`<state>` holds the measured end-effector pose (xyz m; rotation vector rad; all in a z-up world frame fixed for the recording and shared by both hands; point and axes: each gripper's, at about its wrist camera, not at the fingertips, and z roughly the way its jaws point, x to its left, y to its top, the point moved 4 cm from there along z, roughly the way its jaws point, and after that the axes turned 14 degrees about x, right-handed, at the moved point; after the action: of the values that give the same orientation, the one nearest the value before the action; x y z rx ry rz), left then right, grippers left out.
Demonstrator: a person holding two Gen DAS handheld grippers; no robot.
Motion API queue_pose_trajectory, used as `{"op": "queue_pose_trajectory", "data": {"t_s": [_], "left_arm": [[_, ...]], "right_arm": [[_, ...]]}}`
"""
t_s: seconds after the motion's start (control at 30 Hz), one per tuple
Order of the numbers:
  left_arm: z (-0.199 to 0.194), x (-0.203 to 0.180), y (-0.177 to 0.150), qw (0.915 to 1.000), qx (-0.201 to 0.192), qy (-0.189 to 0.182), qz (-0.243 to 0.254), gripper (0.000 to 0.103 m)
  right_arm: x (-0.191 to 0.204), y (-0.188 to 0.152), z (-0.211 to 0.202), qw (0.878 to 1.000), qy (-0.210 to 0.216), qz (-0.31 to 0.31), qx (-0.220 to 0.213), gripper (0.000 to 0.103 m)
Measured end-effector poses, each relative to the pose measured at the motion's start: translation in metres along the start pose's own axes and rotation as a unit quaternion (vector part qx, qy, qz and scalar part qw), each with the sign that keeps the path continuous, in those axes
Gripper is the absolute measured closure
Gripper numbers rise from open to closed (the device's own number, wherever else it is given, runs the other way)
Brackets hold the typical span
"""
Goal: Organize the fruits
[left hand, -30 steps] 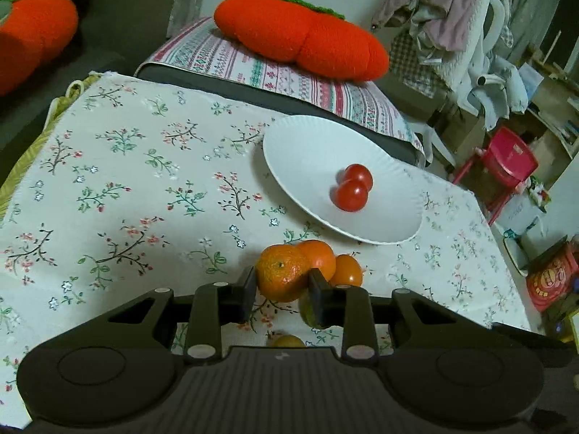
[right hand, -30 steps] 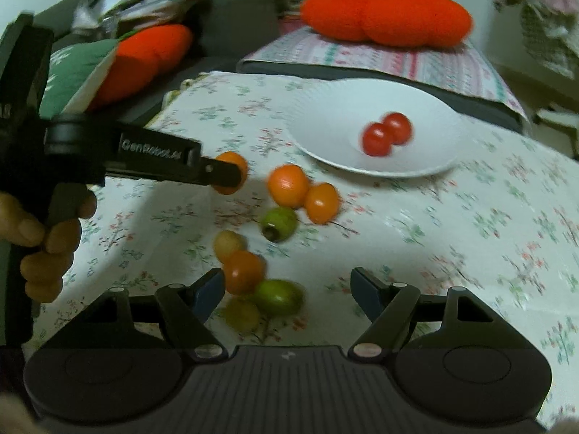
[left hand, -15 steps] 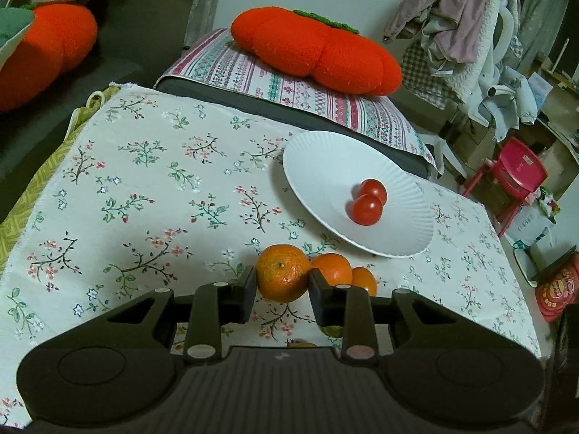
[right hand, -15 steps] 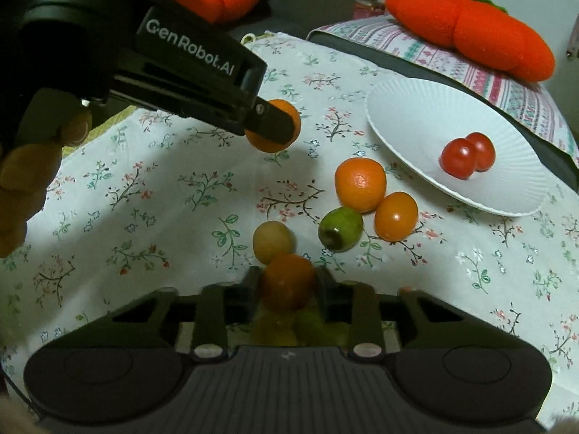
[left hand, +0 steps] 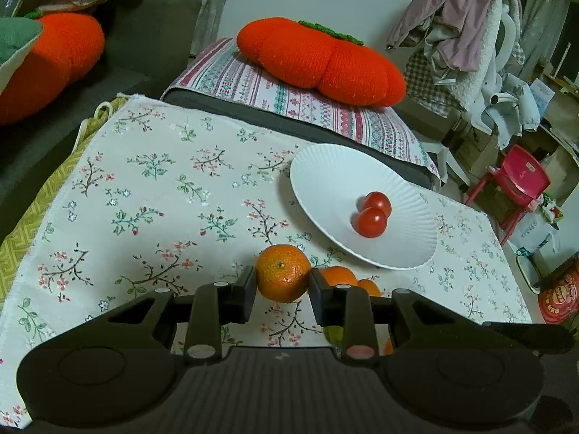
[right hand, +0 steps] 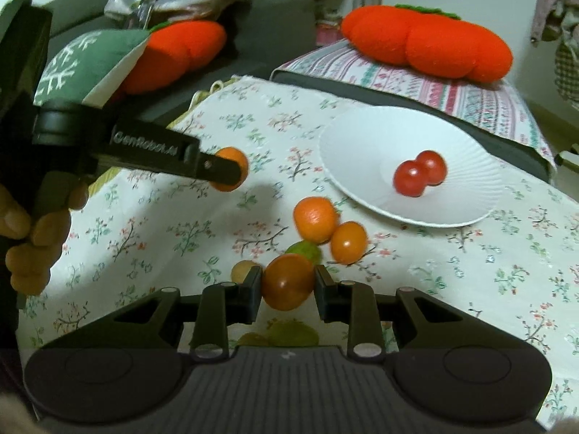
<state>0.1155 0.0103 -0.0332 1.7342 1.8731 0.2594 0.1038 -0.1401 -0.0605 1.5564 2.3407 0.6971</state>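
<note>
A mandarin (left hand: 283,277) is sitting clamped between the two fingers of the left gripper (left hand: 282,289), which is holding it up off the tabletop (left hand: 152,195), short of the near rim of the white plate (left hand: 325,166). In the right wrist view the same fruit is showing as an orange ball at the tip of that gripper, with the person's hand (right hand: 32,246) wrapped around its handle. The right gripper (right hand: 288,289) is clenching an orange-red tomato (right hand: 288,282), the pads pressing on both of its sides, with the fruit raised just above the floral cloth. Directly beyond it, a green fruit (right hand: 307,251) is peeking out, and a small tan fruit (right hand: 243,270) is lying just left of it. Further on, a second mandarin (right hand: 315,218) and an orange tomato (right hand: 348,242) are touching each other, near the plate's edge. Two yellowish-green fruits (right hand: 293,332) are lying below the right gripper, partly hidden by its body. On the plate, two red cherry tomatoes (right hand: 419,173) are resting against each other. Behind the plate, an orange pumpkin cushion (left hand: 322,61) is lying on a striped pad.
</note>
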Motion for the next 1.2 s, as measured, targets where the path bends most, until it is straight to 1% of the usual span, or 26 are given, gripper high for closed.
{"op": "queue_pose_trajectory", "data": {"t_s": [0.23,0.43,0.53,0.77,0.93,1.1,1.2], "left_arm": [[-0.003,0.004,0.002,1.0,-0.005,0.003,-0.003,0.095],[-0.001,0.002,0.01,0.9996,-0.009,0.025,0.008,0.095],[0.002,-0.001,0.013,0.9995,-0.011,0.026,0.017,0.095],[0.009,-0.015,0.016,0.9978,-0.019,0.033,0.054,0.095],[0.015,-0.024,0.019,0.9962,-0.029,0.034,0.075,0.095],[0.023,-0.034,0.024,0.9937,-0.038,0.037,0.098,0.095],[0.032,-0.041,0.026,0.9907,-0.041,0.042,0.123,0.095]], "right_arm": [[-0.023,0.003,-0.014,0.999,-0.003,0.037,-0.02,0.076],[-0.051,0.001,-0.026,0.996,-0.017,0.08,-0.034,0.076],[-0.062,0.0,-0.03,0.994,-0.025,0.099,-0.04,0.076],[-0.079,0.003,-0.034,0.99,-0.043,0.12,-0.053,0.076],[-0.088,0.004,-0.03,0.989,-0.051,0.128,-0.052,0.076],[-0.094,0.007,-0.031,0.988,-0.056,0.13,-0.059,0.076],[-0.095,0.01,-0.027,0.989,-0.058,0.126,-0.057,0.076]]}}
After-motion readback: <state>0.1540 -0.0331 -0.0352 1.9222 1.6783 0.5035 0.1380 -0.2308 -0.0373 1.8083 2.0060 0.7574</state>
